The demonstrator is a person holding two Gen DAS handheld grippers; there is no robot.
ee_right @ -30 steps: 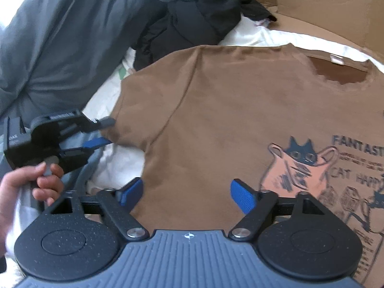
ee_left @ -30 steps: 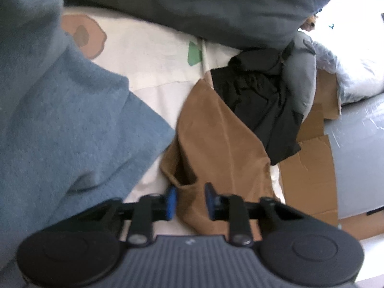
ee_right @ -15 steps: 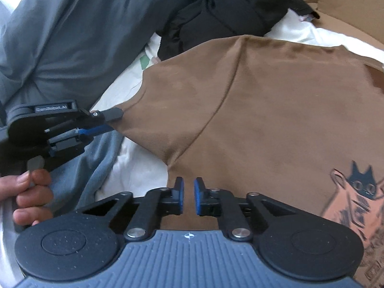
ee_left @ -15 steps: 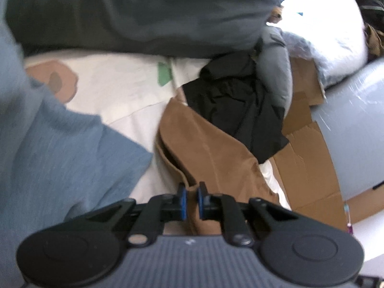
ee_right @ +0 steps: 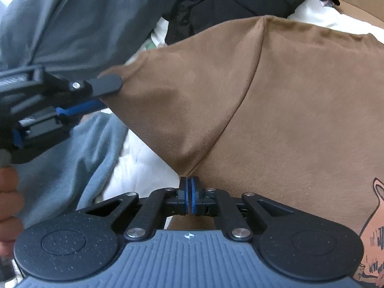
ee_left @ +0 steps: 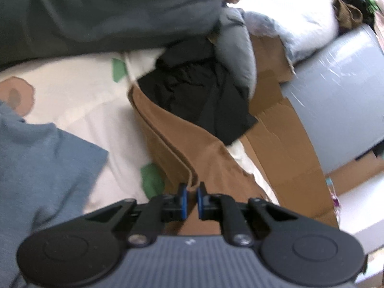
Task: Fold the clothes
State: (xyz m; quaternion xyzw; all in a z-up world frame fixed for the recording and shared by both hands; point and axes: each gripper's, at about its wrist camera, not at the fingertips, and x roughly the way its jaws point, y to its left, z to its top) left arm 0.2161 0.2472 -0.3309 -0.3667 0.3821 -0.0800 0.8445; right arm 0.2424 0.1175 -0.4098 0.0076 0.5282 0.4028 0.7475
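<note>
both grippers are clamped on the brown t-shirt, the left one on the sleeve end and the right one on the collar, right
Not quite. The right gripper is not on the collar: its jaws are shut on the brown t-shirt at the underarm, where the sleeve seam meets the side, as the right wrist view shows. The left gripper does pinch the sleeve end.

A brown T-shirt (ee_right: 300, 110) lies spread front-up on the white bedsheet (ee_right: 141, 165), its short sleeve (ee_right: 182, 100) lifted off the sheet and drawn out to a taut point. The body is mostly flat, with a seam running from shoulder to armpit. A pink and dark cartoon print (ee_right: 374, 237) shows on the chest. Its far shoulder touches a heap of black clothing (ee_right: 230, 2) lying beyond it on the sheet.
</note>
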